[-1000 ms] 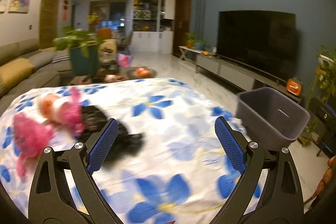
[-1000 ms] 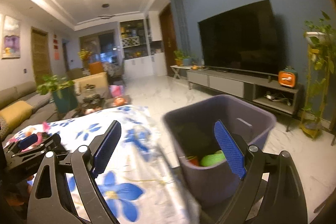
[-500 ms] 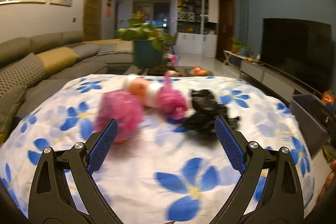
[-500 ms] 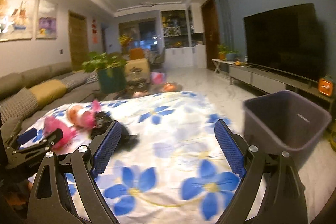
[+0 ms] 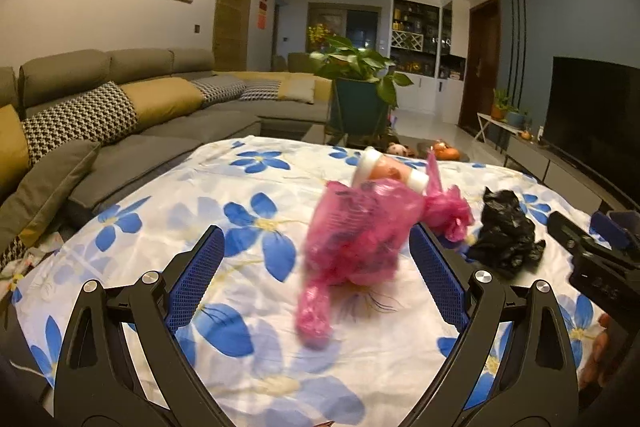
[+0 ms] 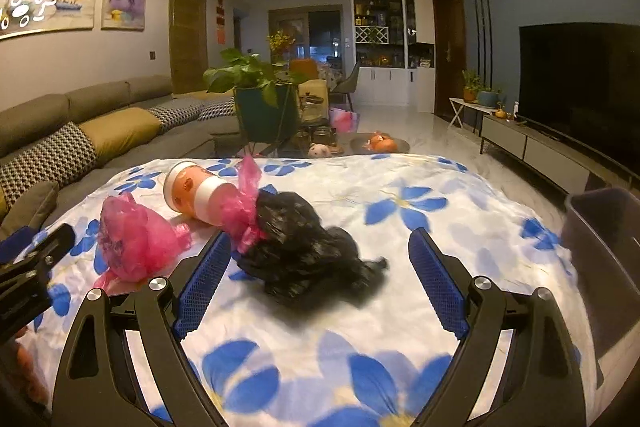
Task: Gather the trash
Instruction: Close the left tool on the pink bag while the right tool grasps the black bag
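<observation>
On the table with a blue-flowered white cloth point(image 5: 248, 211) lie a crumpled pink plastic bag point(image 5: 356, 239), an orange-and-white paper cup point(image 5: 386, 173) on its side, a smaller pink bag point(image 5: 446, 211) and a crumpled black plastic bag point(image 5: 506, 239). My left gripper point(image 5: 316, 259) is open, with the big pink bag between its fingers. My right gripper point(image 6: 320, 263) is open, with the black bag point(image 6: 304, 251) between its fingers. In the right wrist view the pink bag point(image 6: 132, 243) and cup point(image 6: 196, 193) lie to the left. A grey trash bin point(image 6: 608, 251) stands off the table's right edge.
A grey sofa point(image 5: 120, 131) with cushions runs along the left. A potted plant point(image 5: 360, 95) and a low table with small objects point(image 6: 360, 143) stand beyond the table. A TV point(image 6: 580, 83) on a long cabinet is on the right wall.
Both grippers swung left, away from the bin, toward the trash. The left now frames the pink bag, the right the black bag. Both stay open.
</observation>
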The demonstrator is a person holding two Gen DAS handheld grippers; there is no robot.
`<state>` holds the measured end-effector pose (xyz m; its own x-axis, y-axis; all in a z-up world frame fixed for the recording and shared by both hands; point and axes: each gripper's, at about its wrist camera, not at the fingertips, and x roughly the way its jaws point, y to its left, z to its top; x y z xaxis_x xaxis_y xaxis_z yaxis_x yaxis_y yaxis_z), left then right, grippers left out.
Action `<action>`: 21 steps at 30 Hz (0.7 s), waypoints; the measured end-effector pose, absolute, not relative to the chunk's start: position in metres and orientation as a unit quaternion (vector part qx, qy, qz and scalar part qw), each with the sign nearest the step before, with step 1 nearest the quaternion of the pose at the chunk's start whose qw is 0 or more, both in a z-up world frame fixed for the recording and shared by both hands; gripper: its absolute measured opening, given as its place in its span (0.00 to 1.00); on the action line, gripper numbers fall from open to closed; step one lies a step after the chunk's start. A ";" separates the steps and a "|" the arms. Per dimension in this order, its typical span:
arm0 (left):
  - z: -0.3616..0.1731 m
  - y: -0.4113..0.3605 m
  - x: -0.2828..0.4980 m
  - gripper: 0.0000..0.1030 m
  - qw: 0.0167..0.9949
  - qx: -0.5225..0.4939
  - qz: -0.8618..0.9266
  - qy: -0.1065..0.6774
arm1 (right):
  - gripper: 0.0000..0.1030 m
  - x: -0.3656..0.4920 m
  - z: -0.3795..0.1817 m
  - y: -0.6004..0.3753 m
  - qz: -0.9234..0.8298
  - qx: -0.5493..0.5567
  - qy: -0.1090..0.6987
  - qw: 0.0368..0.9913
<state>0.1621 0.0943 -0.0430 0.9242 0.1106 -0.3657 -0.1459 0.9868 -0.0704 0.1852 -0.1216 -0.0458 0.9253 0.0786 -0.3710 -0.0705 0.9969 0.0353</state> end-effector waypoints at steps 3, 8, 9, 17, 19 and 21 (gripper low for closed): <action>-0.043 0.099 0.166 0.89 0.980 -0.050 0.062 0.184 | 0.85 0.202 -0.045 -0.113 0.037 0.004 0.197 0.980; -0.044 0.094 0.176 0.89 0.979 -0.045 0.051 0.191 | 0.81 0.227 -0.049 -0.107 0.028 0.007 0.209 0.978; -0.044 0.092 0.178 0.89 0.979 -0.042 0.047 0.192 | 0.80 0.230 -0.051 -0.105 0.025 0.003 0.211 0.977; -0.049 0.082 0.198 0.89 0.978 -0.035 0.028 0.205 | 0.66 0.253 -0.069 -0.107 0.025 0.009 0.255 0.967; -0.051 0.083 0.203 0.89 0.977 -0.040 0.027 0.209 | 0.59 0.256 -0.072 -0.107 0.028 0.011 0.266 0.963; -0.053 0.083 0.209 0.89 0.975 -0.043 0.027 0.216 | 0.48 0.260 -0.075 -0.106 0.034 0.009 0.278 0.960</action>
<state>0.2087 0.0833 -0.0525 0.9055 0.0341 -0.4230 -0.0714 0.9948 -0.0725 0.2600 -0.1061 -0.0746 0.8428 0.0701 -0.5336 -0.0603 0.9975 0.0357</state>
